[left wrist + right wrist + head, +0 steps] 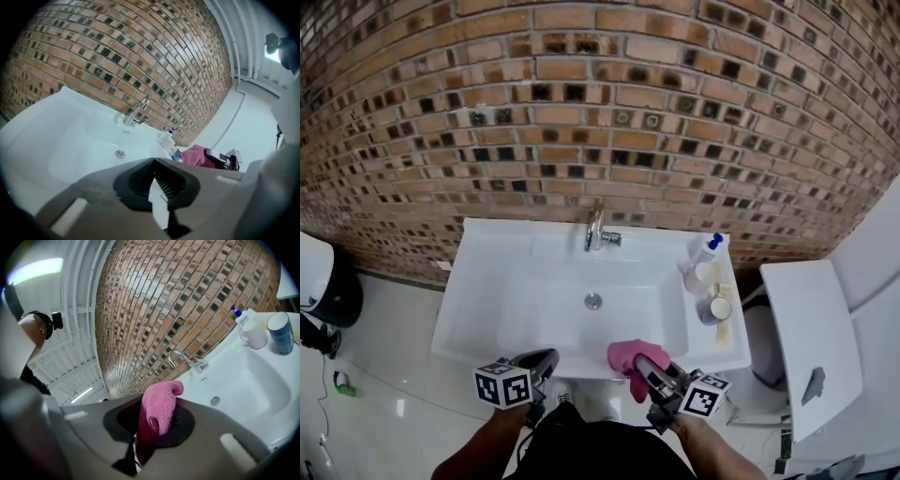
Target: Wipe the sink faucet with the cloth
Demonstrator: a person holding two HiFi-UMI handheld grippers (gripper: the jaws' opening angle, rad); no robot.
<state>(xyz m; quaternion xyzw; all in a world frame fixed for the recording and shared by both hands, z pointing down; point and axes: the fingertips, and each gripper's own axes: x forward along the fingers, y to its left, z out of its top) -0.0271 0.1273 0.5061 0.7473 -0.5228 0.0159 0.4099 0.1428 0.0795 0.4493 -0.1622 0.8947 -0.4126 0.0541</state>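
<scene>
R gripper (649,366) is clenching a pink terry cloth (625,357), nubby and folded, over the sink's front rim, approx 5 o'clock of the round metal drain (593,301). L gripper (542,360) is hanging at 7 o'clock, ribbed black pads pressed together, nothing btwn. Sink (487,281) is showing glossy white, rectangular basin. Chrome faucet (596,231), curved spout, is standing at 12 o'clock on the back ledge, well apart from the cloth. White pump bottle (706,251), blue top, is sitting at 2 o'clock. Rough brick wall (600,94) is rising behind.
</scene>
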